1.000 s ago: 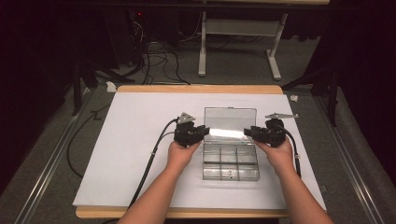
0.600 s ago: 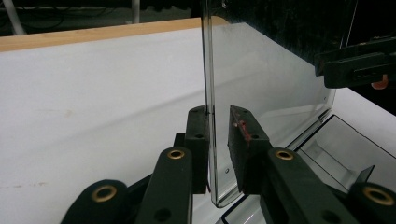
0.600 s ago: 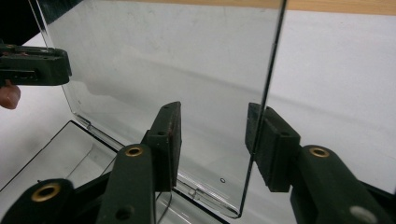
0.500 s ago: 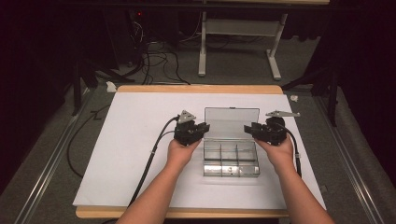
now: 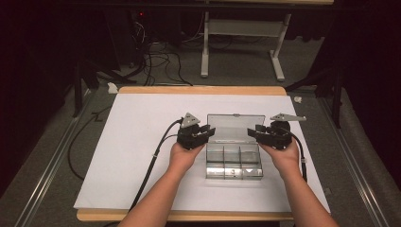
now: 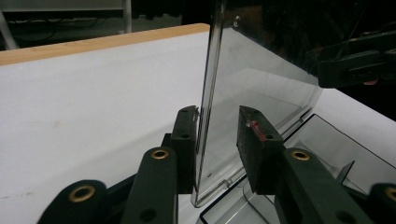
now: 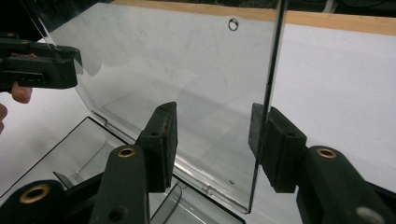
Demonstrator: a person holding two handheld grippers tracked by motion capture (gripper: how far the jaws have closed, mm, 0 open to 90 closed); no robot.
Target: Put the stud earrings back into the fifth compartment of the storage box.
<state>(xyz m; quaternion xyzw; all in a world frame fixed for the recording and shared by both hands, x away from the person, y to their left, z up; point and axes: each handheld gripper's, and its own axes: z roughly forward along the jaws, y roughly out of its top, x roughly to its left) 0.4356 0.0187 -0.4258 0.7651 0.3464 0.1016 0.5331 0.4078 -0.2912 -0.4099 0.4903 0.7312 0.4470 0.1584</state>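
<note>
A clear plastic compartment box (image 5: 234, 163) sits mid-table on the white sheet (image 5: 137, 142), its hinged transparent lid (image 5: 235, 126) upright. Released unevenly, that lid could drop shut. The left gripper (image 6: 217, 140) has just been opening, lid edge between slack jaws; the right gripper (image 7: 215, 142) likewise straddles it, unclamped.

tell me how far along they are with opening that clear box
Done: the clear lid already stands raised off the compartment box. In hand: the left claw and right claw each straddle a side edge of the lid; both have just been opening, with the lid touching one pad of each and a gap to the other. Left: probably laying the lid fully back; the compartments look bare.
</note>
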